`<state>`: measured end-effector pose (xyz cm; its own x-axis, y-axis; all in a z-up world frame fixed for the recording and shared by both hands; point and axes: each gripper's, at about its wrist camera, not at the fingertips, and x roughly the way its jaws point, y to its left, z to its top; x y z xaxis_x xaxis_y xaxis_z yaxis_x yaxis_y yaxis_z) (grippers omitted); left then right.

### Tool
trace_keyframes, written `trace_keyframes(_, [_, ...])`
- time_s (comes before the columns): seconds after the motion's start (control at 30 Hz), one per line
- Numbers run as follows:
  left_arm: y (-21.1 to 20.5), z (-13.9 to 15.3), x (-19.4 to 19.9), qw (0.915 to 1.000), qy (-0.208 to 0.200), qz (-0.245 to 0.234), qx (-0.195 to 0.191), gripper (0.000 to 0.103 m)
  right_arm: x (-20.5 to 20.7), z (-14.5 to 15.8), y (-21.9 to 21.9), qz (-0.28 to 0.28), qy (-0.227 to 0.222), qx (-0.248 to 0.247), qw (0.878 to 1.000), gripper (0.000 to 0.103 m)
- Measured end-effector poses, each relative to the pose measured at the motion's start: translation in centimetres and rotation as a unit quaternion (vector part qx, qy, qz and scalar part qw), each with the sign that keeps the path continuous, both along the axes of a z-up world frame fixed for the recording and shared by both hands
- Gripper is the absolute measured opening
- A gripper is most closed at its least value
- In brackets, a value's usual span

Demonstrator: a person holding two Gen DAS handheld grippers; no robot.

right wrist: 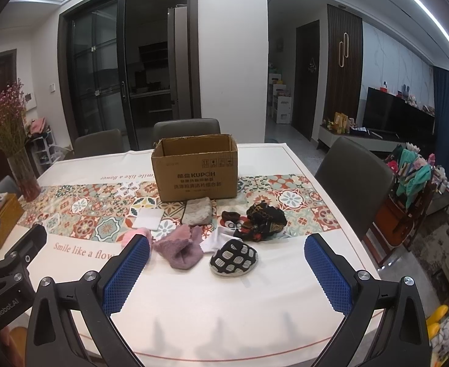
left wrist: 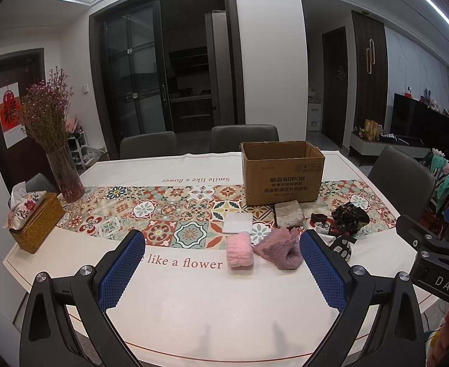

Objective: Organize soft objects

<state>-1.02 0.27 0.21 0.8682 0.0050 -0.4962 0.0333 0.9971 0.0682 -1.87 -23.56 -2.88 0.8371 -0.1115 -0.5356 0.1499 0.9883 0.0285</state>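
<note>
Soft items lie in front of an open cardboard box (left wrist: 282, 172) (right wrist: 195, 166): a pink rolled cloth (left wrist: 239, 250), a mauve fuzzy sock (left wrist: 281, 248) (right wrist: 180, 248), a white folded cloth (left wrist: 238, 222) (right wrist: 149, 218), a grey folded cloth (left wrist: 288, 213) (right wrist: 197, 211), a dark patterned bundle (left wrist: 348, 216) (right wrist: 264, 218) and a black-and-white patterned sock (right wrist: 233, 258). My left gripper (left wrist: 222, 264) is open and empty, near the pink roll. My right gripper (right wrist: 227, 267) is open and empty, just before the patterned sock.
A vase of dried flowers (left wrist: 64, 168) and a wicker tissue box (left wrist: 36, 221) stand at the table's left. Chairs (right wrist: 355, 183) ring the table. A loaded clothes rack (right wrist: 414, 180) stands at the right.
</note>
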Motion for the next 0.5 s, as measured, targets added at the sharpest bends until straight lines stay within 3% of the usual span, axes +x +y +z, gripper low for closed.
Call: trace_keyframes(0.5, [-0.25, -0.13, 0.2, 1.0, 0.001, 0.0, 0.0, 0.103, 0.01, 0.23, 0.49, 0.0, -0.002, -0.001, 1.0, 0.102])
